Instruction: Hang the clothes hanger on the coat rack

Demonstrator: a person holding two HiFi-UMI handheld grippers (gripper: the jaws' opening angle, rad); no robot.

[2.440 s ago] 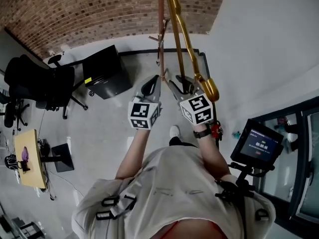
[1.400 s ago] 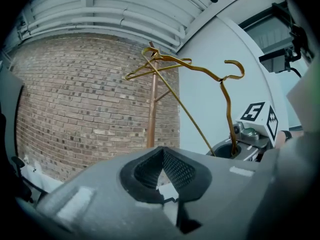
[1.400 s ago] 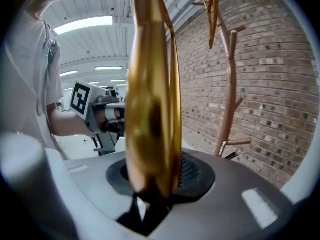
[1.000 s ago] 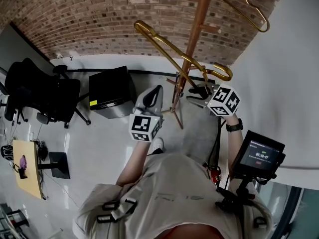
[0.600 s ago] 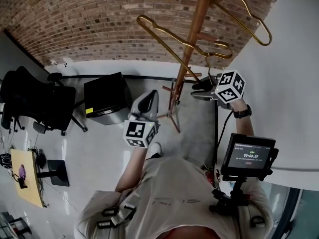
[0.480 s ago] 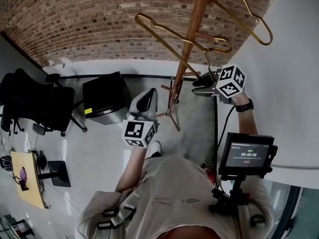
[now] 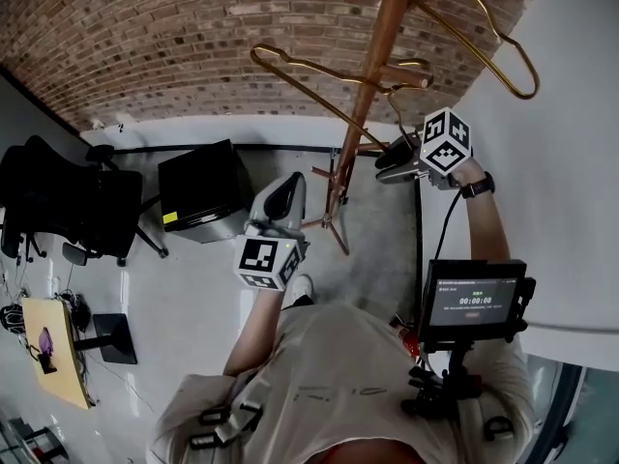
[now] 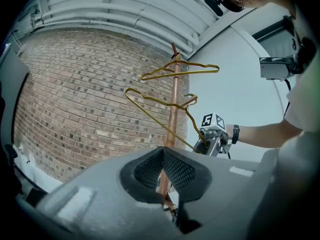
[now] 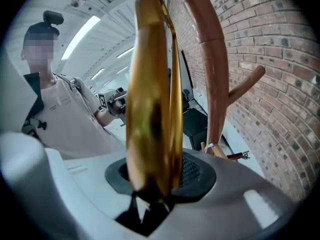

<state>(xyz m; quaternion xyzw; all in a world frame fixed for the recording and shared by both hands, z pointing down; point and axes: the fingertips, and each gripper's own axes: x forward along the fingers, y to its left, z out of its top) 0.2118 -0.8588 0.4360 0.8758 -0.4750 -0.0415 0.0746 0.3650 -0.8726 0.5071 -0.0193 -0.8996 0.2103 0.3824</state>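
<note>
Since the earliest frame my right gripper (image 7: 390,155) has swung from the middle of the head view out to the right, and the gold hanger (image 9: 147,109) has gone with it, from low in front of me up against the coat rack (image 7: 377,61). Over the last half second the hanger's far end has dipped a little at upper centre, and its near end has drawn in toward a peg (image 7: 408,71) on the right of the pole.

My right fingers are clamped on the hanger. In the right gripper view its broad gold limb rises straight out from between the pads and fills the middle of the frame, with the rack's pole just to its right. In the head view the hanger slants from my gripper up and left across the pole. I cannot tell whether any part of it rests on the peg.

My left gripper (image 7: 283,193) sits left of the pole's lower part, near centre of the head view, with its fingers drawn together on nothing. In its own view the pole stands beyond them.

A second hanger (image 7: 530,77) hangs higher on the rack, at the upper right of the head view. Brick wall (image 7: 193,37) fills the top, and a black cabinet (image 7: 198,201) stands on the floor at centre left.
</note>
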